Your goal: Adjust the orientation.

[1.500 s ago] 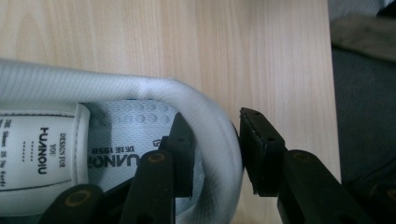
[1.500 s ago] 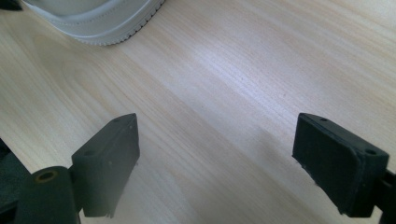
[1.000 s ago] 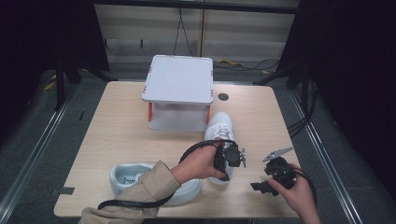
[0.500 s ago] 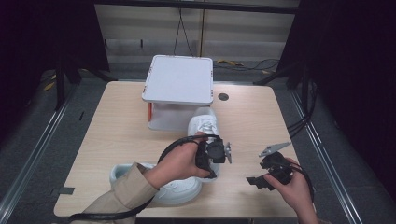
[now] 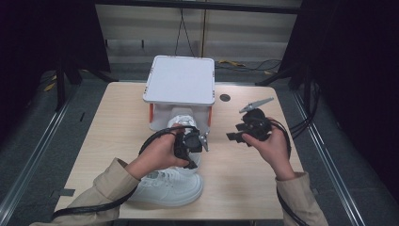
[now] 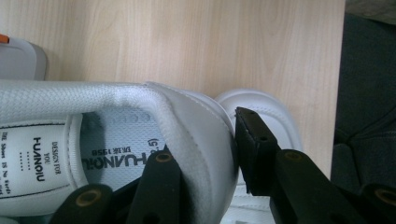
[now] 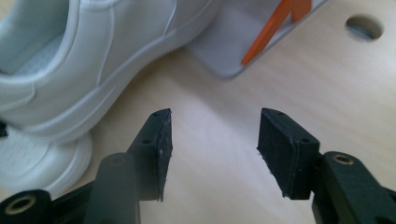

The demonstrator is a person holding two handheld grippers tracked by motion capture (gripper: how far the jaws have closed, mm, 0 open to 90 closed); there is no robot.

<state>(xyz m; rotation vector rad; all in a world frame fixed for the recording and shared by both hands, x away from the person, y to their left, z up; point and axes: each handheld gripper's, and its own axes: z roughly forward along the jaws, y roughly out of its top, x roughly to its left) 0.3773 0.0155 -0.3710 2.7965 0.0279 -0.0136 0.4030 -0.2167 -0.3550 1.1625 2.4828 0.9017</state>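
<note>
White shoe (image 6: 196, 140) heel clamped in left gripper (image 6: 205, 163).

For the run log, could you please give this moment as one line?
left tool: shut on shoe heel | shoe: toe under rack | right tool: open, holding nothing

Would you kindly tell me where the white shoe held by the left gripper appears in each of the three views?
High view: held shoe centre, toe under the white rack.
Left gripper view: its heel collar sits between the jaws, centre.
Right gripper view: upper left.
Shared landmark: the rack's orange post, at the left gripper view's upper-left edge.
</note>
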